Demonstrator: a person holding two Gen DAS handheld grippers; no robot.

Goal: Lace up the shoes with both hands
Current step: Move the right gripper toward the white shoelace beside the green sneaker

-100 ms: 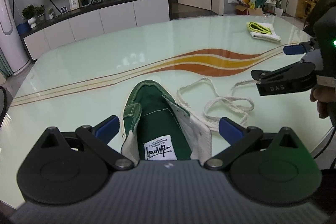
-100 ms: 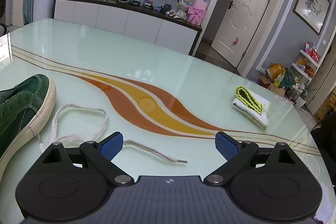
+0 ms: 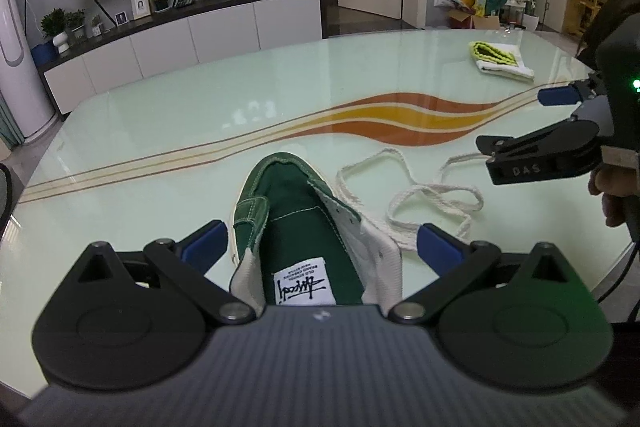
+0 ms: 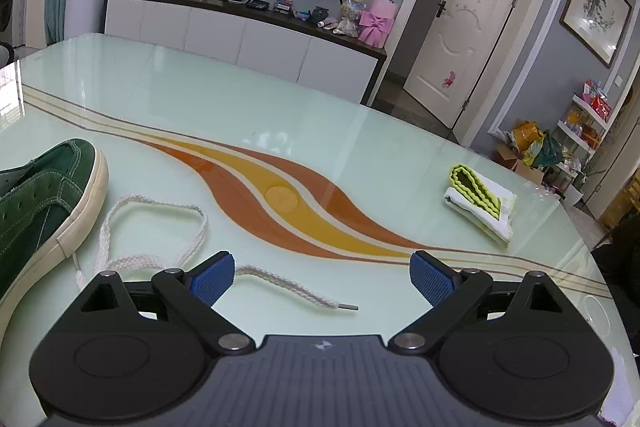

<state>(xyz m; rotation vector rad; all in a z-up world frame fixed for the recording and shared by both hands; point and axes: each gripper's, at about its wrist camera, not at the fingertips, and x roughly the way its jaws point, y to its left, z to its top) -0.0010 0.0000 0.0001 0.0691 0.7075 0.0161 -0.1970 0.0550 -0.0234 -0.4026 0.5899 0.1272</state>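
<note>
- We've got the green shoe [image 3: 296,227] sitting on the pale green glass table [image 3: 200,131], heel end toward our left gripper [image 3: 320,247] and toe pointing away from it.
- Our left gripper is spread wide, one blue pad on each side of the shoe's heel end. It isn't gripping anything, and we can't tell if the pads touch the shoe.
- The white shoelace [image 3: 424,195] is lying loose in loops on the table just to the right of the shoe. From what we can see, most of it is off the shoe.
- In the right wrist view, our right gripper [image 4: 322,277] is wide open too, and empty. The lace's tipped end [image 4: 348,306] lies on the table between its two pads.
- The left wrist view shows the right gripper from the side at the table's right edge, near the lace, with a hand [image 3: 612,187] holding it.
- A folded yellow and white cloth [image 4: 480,205] sits well apart from everything, toward the far right of the table.
</note>
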